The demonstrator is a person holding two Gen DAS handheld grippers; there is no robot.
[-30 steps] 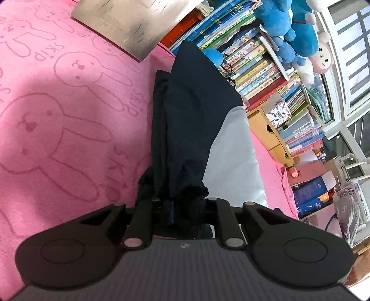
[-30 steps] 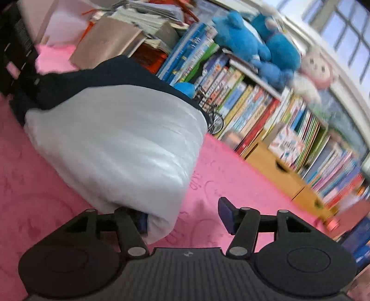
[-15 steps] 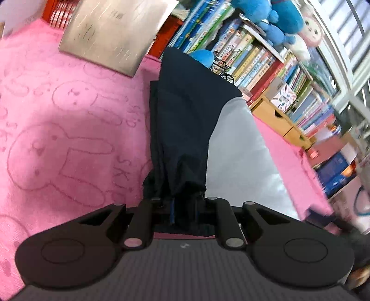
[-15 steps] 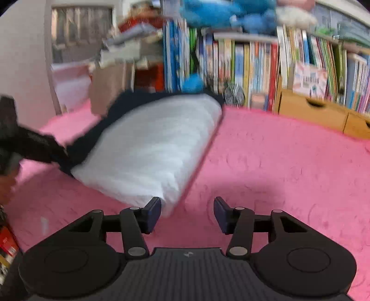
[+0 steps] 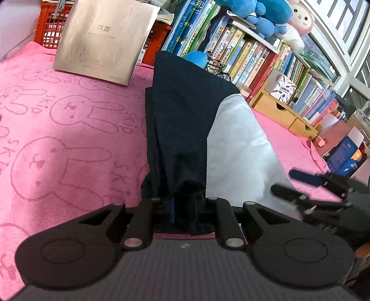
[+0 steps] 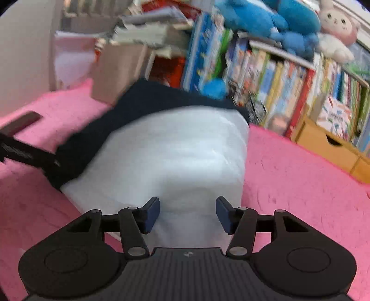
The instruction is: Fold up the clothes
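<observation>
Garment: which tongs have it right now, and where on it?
Left tongs are shut on the dark bunched corner of the garment. Right tongs have just been opening; the white part lies between them, pads not pressing it.

The left wrist view sits low over the near edge of the pink rabbit-print towel, looking down along it toward the crowded bookshelf at the far edge, close upon the dark navy and white folded garment. The right wrist view, blurred, looks down on the same garment from its white end. Both share the garment, towel, bookshelf and blue plush toys.
</observation>
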